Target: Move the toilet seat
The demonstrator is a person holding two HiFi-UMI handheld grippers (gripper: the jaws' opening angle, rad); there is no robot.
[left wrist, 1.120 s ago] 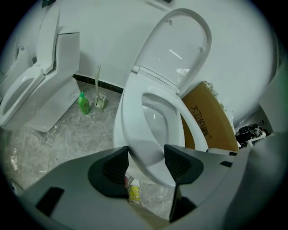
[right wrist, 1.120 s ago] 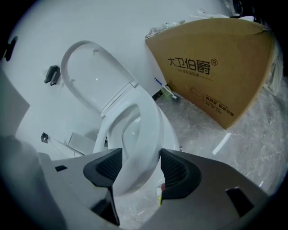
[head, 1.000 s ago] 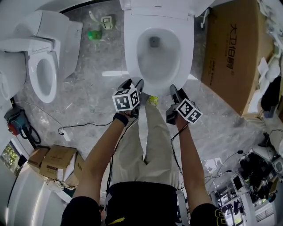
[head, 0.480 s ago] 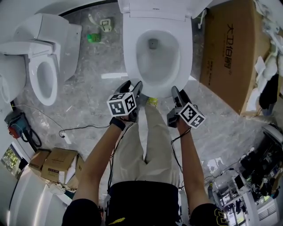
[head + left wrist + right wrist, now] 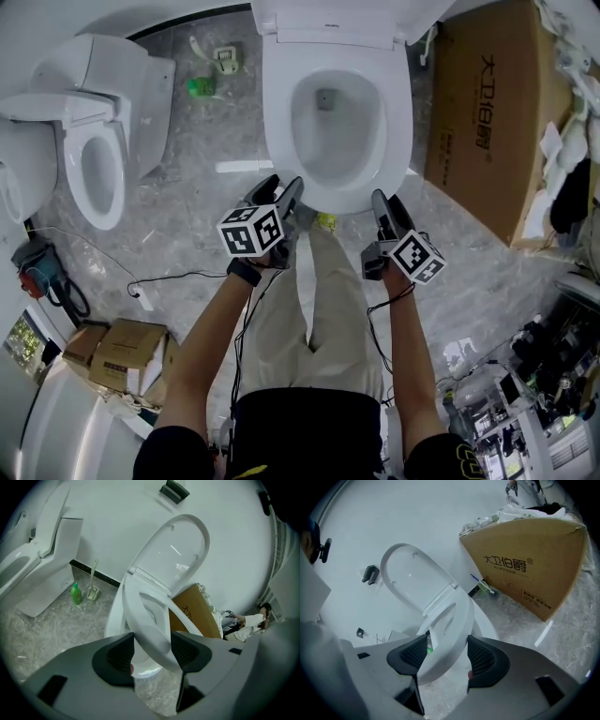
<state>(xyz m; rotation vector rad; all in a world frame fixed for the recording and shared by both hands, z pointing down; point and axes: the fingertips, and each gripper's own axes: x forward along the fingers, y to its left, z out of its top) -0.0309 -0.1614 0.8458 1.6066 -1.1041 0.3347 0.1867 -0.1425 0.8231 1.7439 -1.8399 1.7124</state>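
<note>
Both grippers have risen toward the camera, bringing the front of the toilet seat (image 5: 277,122) up with them. In the head view the left gripper (image 5: 281,185) has slid down and toward the left of the frame. The right gripper (image 5: 385,199) has slid down and toward the right, so the two sit wider apart than a second ago. The seat's front edge now reaches lower in the frame, and its white ring looks slightly larger than before.

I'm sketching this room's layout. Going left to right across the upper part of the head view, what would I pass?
Second toilet → green bottle → toilet seat → cardboard box.
</note>
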